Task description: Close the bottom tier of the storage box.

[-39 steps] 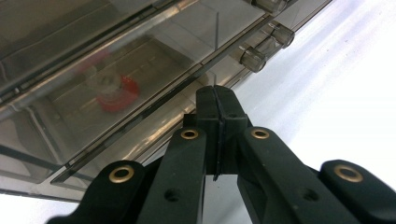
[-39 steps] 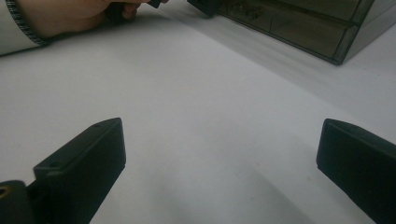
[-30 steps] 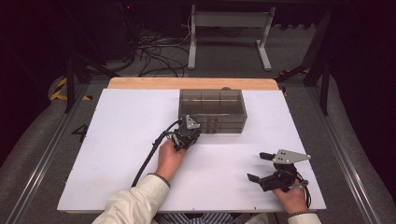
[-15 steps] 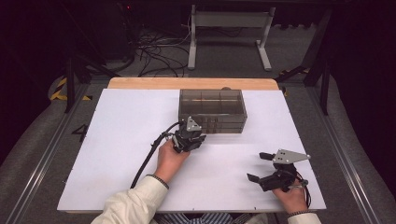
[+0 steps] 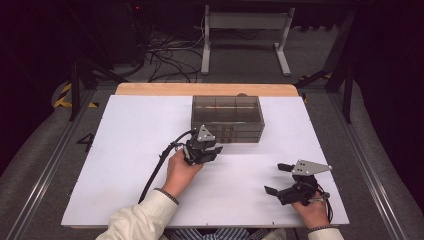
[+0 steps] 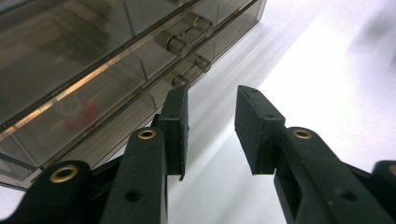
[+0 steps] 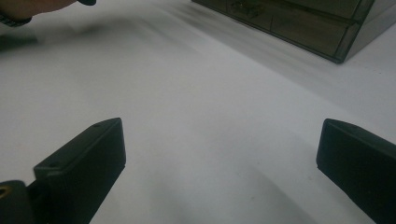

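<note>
Left gripper (image 6: 212, 123) fingers newly parted, drawer box (image 5: 227, 118) unlabelled

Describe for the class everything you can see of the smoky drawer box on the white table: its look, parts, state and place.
The drawer box is a low, rectangular organiser of dark, see-through plastic, standing upright at the far middle of the white table. Dividers show through its top. Its front holds stacked shallow drawers with small cylindrical knobs, all looking pushed in. Something red and round lies in one compartment. The left gripper sits just before its front, fingers parted around nothing, not touching it.
</note>
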A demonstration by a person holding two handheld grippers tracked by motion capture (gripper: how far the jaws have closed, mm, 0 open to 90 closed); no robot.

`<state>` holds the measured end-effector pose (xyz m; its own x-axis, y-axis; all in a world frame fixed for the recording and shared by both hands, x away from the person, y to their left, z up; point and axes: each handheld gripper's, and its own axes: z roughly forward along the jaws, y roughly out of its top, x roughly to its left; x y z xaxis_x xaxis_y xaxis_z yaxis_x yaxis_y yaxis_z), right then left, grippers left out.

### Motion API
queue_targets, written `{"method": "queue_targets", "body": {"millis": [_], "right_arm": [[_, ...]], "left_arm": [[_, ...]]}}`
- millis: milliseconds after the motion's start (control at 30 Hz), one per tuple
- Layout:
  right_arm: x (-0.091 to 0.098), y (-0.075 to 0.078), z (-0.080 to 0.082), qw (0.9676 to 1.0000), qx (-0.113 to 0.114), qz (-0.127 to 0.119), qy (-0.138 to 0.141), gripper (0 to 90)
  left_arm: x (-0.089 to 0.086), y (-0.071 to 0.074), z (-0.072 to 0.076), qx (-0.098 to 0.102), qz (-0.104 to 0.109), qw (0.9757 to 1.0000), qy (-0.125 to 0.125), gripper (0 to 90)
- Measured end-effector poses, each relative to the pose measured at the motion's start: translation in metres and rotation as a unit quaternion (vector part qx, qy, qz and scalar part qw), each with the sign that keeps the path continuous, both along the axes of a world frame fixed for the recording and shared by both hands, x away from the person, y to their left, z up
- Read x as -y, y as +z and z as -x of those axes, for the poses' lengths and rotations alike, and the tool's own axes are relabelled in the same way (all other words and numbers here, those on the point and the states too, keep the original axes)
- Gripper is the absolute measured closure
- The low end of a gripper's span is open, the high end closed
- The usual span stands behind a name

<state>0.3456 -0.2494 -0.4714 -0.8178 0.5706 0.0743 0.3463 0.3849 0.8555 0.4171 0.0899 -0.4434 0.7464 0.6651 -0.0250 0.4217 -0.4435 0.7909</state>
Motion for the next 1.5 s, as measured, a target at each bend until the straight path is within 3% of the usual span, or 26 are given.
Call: {"method": "queue_targets", "body": {"millis": [267,567,767,1033,1167,1300,1500], "right_arm": [[0.0,0.0,0.0,1.0,0.0,0.0,0.0,2.0],[0.0,0.0,0.0,1.0,-0.001,-0.003,0.0,1.9],[0.001,0.0,0.0,1.0,0.0,-0.004,0.0,1.8],[0.001,0.0,0.0,1.0,-0.001,-0.004,0.0,1.8],[0.001,0.0,0.0,1.0,0.0,-0.004,0.001,1.8],[0.001,0.0,0.0,1.0,-0.001,-0.004,0.0,1.8],[0.001,0.0,0.0,1.0,-0.001,-0.004,0.0,1.7]], "left_arm": [[-0.003,0.004,0.002,-0.004,0.006,1.0,-0.002,60.9],[-0.016,0.015,0.007,-0.006,0.027,0.9995,-0.018,42.1],[-0.033,0.026,0.014,-0.006,0.047,0.9984,-0.032,31.3],[-0.053,0.038,0.026,0.008,0.042,0.9984,-0.036,14.0],[-0.07,0.039,0.034,0.011,0.06,0.9975,-0.035,9.9],[-0.081,0.038,0.041,0.016,0.057,0.9979,-0.028,7.2],[-0.103,0.035,0.051,0.019,0.071,0.9971,-0.018,5.0]]}}
